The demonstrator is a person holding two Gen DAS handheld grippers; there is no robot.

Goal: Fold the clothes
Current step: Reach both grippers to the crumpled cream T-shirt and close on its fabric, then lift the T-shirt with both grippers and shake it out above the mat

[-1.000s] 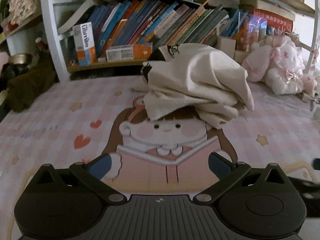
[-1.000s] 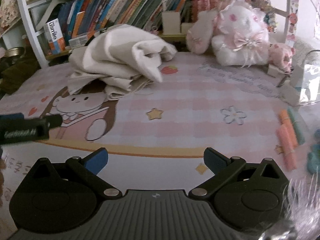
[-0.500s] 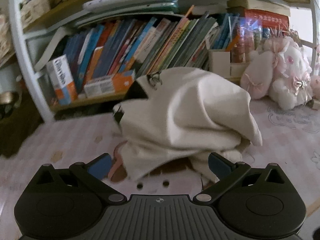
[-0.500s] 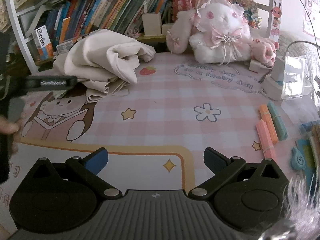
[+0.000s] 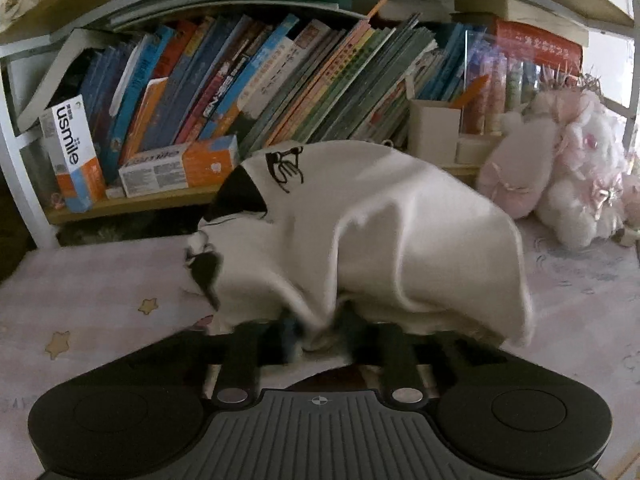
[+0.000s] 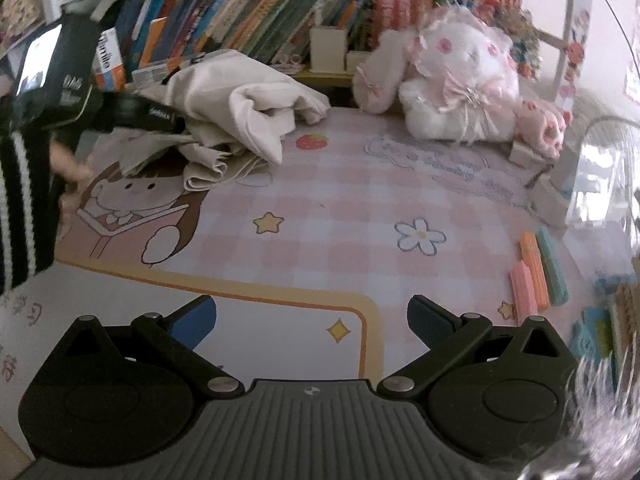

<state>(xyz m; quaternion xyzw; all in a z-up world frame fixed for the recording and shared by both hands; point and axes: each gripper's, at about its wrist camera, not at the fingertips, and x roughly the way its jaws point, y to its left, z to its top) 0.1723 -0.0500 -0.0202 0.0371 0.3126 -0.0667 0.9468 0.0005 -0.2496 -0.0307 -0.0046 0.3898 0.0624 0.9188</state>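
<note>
Cream garment (image 5: pixel 384 240) is being gripped at its near lower fold by the left gripper (image 5: pixel 316 332), jaws drawn nearly together on the cloth. It is lying bunched on the pink mat (image 6: pixel 360 200), before the bookshelf (image 5: pixel 280 80) and beside the plush rabbit (image 6: pixel 456 80). The right gripper (image 6: pixel 312 320) is being held above the mat, well apart, jaws spread wide, nothing between them.

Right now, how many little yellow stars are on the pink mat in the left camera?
2: one star beside the cream garment, another star nearer the left edge. The garment may hide more.
</note>
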